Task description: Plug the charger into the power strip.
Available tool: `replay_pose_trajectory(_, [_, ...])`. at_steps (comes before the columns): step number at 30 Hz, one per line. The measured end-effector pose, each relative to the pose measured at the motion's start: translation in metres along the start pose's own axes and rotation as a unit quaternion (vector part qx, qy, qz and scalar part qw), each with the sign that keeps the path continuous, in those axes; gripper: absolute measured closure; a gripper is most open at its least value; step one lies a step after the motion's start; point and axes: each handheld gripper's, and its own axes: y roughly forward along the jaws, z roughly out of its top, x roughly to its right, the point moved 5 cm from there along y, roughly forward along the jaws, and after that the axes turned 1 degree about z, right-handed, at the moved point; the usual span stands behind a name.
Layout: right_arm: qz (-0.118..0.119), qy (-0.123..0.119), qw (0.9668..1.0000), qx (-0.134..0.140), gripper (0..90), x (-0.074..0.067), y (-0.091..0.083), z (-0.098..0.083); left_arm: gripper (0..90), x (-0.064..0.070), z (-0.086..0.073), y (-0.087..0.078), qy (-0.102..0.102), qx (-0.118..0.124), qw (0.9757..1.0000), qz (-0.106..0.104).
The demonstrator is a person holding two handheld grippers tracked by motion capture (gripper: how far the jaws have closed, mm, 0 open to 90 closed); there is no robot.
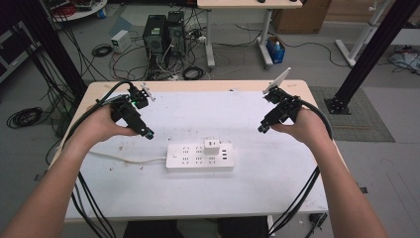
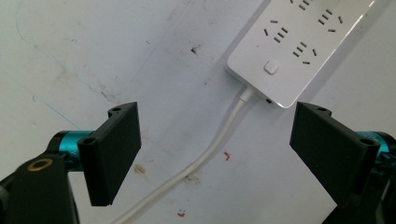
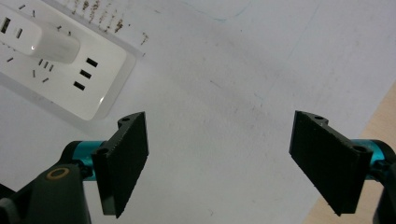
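Resting on a white desk, the items run as follows, largest first.

Desk: white top, scuffed and stained, wooden edge along the far side.

Power strip: white, flat at the desk's centre, long axis running 9 to 3 o'clock. Its cord leaves the 9 o'clock end and trails toward the desk's left edge. In the left gripper view its switch sits by the cord end.

Charger block: white, plugged upright into the strip's far row, toward the 3 o'clock end, beside the USB ports.

Left claw: wide open, holding nothing, hovering above the desk. The strip lies near it at about 4 o'clock in the high view; in the left gripper view the cord passes between the jaws and the strip's cord end stands at 1 o'clock.

Right claw: wide open, holding nothing. The charger block lies at about 8 o'clock from it in the high view, well apart; in the right gripper view it stands at 10 o'clock, outside the jaws.

Step in hand, as judged: approach, nothing yet gripped. Next move likely calls for the left claw to steady the strip's cord end while the right claw swings toward 8 o'clock and closes across the charger block.
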Motion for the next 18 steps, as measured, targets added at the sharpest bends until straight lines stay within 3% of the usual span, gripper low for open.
replay_pose_trajectory(18, [-0.002, -0.003, 1.0, 0.003, 19.2, 0.0011, 0.0005, -0.0029, 16.6, 0.0031, 0.0016, -0.0018, 0.005, -0.002, 1.0, 0.001])
